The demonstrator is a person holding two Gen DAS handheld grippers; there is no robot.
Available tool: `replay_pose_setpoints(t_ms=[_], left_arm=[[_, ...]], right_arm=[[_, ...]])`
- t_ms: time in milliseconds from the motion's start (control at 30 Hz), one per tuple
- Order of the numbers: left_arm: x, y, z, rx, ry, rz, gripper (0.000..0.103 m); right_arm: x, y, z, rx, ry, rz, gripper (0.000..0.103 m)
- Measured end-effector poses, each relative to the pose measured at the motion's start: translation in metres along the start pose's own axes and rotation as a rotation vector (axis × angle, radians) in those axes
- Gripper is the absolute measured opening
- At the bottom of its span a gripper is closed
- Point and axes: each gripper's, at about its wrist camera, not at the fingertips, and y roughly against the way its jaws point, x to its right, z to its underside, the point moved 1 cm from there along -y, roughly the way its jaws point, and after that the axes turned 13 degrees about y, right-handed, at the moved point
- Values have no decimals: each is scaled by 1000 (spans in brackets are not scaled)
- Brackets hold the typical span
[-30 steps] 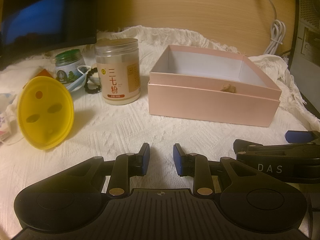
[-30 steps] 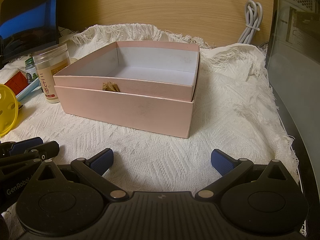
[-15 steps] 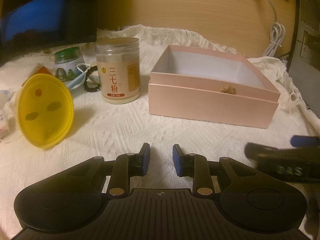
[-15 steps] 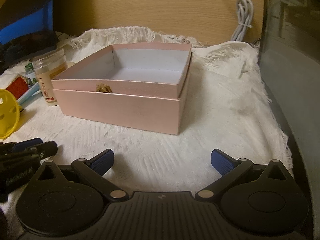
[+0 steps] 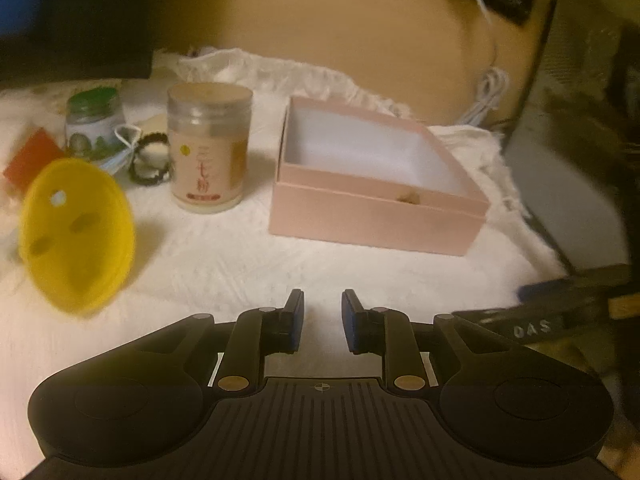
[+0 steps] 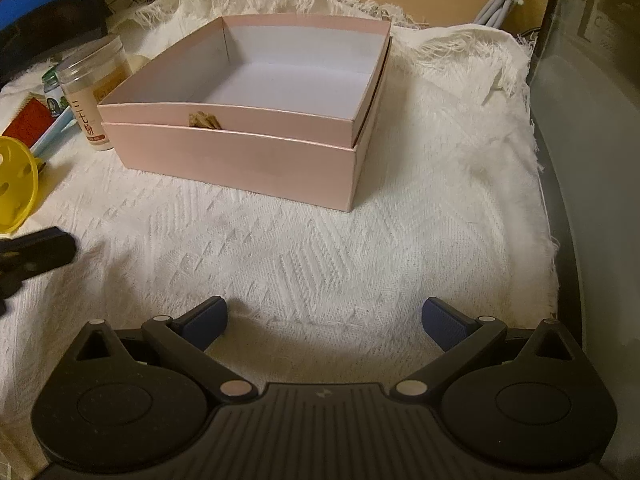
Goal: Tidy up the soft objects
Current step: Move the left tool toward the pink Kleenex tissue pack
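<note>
Left gripper [image 5: 322, 316]: narrow gap, held nothing.
Right gripper [image 6: 324, 318]: spread wide, held nothing.
Pink box [image 6: 240, 152]: sat open on the white cloth [image 6: 320, 248], beyond both.

Home desk: monitor [image 5: 76, 16], computer case [image 5: 576, 120], fringed white cloth [image 6: 360, 240], supplement jar [image 5: 208, 148].

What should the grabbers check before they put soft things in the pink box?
1. Pink box open on top: ok.
2. Room inside the box: ok, only its white floor shows.
3. Right gripper open and holding nothing: ok.
4. Left gripper holding nothing: ok, jaws only narrowly apart.
5. A soft thing within reach: cannot tell; the face mask lies far left by the jar.
6. White cloth in front of the box free of clutter: ok.
</note>
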Motion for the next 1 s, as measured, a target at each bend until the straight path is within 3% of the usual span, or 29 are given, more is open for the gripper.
replay_pose_setpoints(t_ms=[100, 167, 367, 467, 533, 700, 833, 1000], left_arm=[[-21, 26, -13, 22, 7, -14, 24], [-40, 48, -24, 69, 14, -40, 24], [-116, 96, -64, 160, 68, -184, 24], [-160, 101, -80, 156, 120, -245, 24], [-181, 95, -90, 113, 124, -248, 24], [-195, 68, -104, 18, 70, -165, 24], [-199, 58, -116, -4, 38, -88, 26], [-238, 80, -125, 6, 42, -123, 25]], right_arm=[[-1, 3, -4, -8, 0, 0, 100], [-9, 15, -12, 44, 14, 31, 94], [-25, 45, -34, 139, 0, 126, 94], [-35, 58, -38, 179, -23, 110, 94], [-50, 62, -43, 203, -14, 92, 94], [-110, 68, -58, 223, 43, 31, 94], [-139, 70, -64, 216, 87, -4, 94], [-152, 65, -69, 213, 149, 30, 94]])
